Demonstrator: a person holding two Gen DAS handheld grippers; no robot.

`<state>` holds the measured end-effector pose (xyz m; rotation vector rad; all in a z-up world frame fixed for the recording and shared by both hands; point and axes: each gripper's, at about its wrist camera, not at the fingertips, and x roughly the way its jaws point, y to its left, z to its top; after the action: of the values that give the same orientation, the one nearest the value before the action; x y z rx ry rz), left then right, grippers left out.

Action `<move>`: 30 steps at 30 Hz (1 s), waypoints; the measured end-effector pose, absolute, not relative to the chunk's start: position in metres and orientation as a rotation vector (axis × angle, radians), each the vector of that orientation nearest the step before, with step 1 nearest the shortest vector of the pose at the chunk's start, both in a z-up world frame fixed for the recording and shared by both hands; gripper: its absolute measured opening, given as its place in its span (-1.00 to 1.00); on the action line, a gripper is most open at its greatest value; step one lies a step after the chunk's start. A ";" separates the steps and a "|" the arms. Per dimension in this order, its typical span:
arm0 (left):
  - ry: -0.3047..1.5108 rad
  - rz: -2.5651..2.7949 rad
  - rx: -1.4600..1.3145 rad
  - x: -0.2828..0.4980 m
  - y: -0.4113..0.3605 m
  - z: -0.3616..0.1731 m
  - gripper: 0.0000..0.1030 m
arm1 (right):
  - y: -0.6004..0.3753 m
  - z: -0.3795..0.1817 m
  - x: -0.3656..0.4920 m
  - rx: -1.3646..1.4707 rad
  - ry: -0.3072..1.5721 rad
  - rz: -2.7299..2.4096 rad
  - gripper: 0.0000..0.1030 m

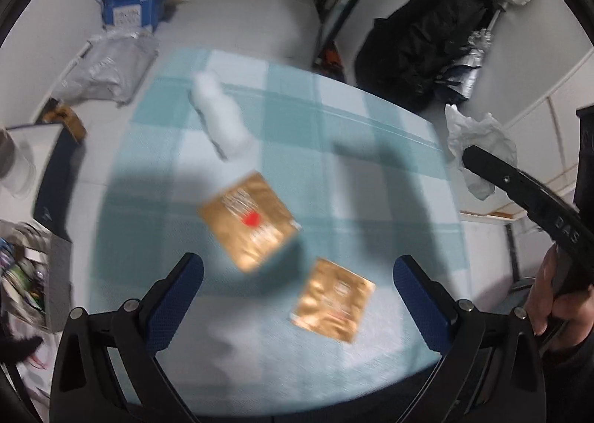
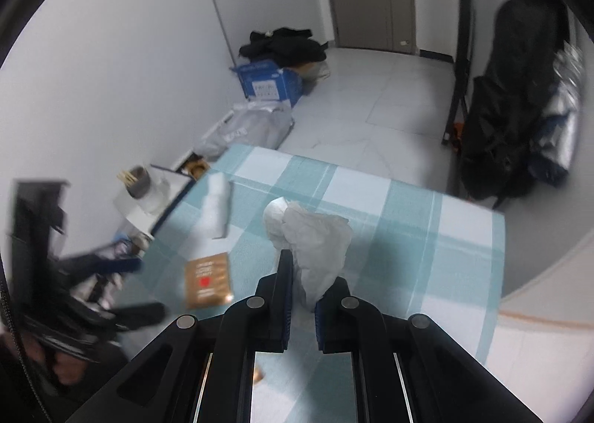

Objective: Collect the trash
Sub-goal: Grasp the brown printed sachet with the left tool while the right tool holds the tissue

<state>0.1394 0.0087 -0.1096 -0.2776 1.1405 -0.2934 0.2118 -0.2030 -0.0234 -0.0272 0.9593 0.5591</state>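
right gripper (image 2: pixel 302 296): jaws pinched nearly closed on a crumpled white tissue (image 2: pixel 315 237); the wad sticks up past the fingertips, clear of the table (image 2: pixel 464 237).
same, left view: tissue (image 1: pixel 479 140) hangs off the right tool at the right edge of frame, beyond the table edge.
left gripper (image 1: pixel 299 296): jaws spread wide, nothing between the pads, pointing down at the checked cloth.
key relation: near gold wrapper (image 1: pixel 332 302) lies just ahead of the left fingertips, right of centre, closer to the right-hand pad. Lies flat, roughly square, corners turned diamond-wise to the jaws, so no real long axis.
second wrapper: far gold wrapper (image 1: pixel 248 220), with red mark, sits further ahead and left of centre, near the first but apart.
white bottle (image 1: pixel 221 116): on its side further back, long axis running diagonally from back-left towards the gripper. Blurred.
nearer hand: left, by my read; right is occupied with the tissue.
count: gold wrappers 2, bottles 1, tissues 1 (held), grippers 2.
on table: 3 pieces.
bin: cannot tell; none clearly in either view.
risk: flat foil on cloth, pads may skate over it.
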 end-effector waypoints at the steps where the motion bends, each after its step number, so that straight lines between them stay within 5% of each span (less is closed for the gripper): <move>1: 1.145 -0.296 -0.263 0.137 0.004 -0.109 0.95 | -0.206 -0.020 0.205 -0.016 0.950 0.564 -0.83; 30: 1.234 -0.228 0.162 0.127 -0.070 -0.161 0.87 | -0.263 0.013 0.101 0.078 0.798 0.610 -0.82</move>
<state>0.1269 -0.0705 -0.1608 0.1620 1.2336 -0.2276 0.1013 -0.2627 0.0128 0.0781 0.7983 0.6100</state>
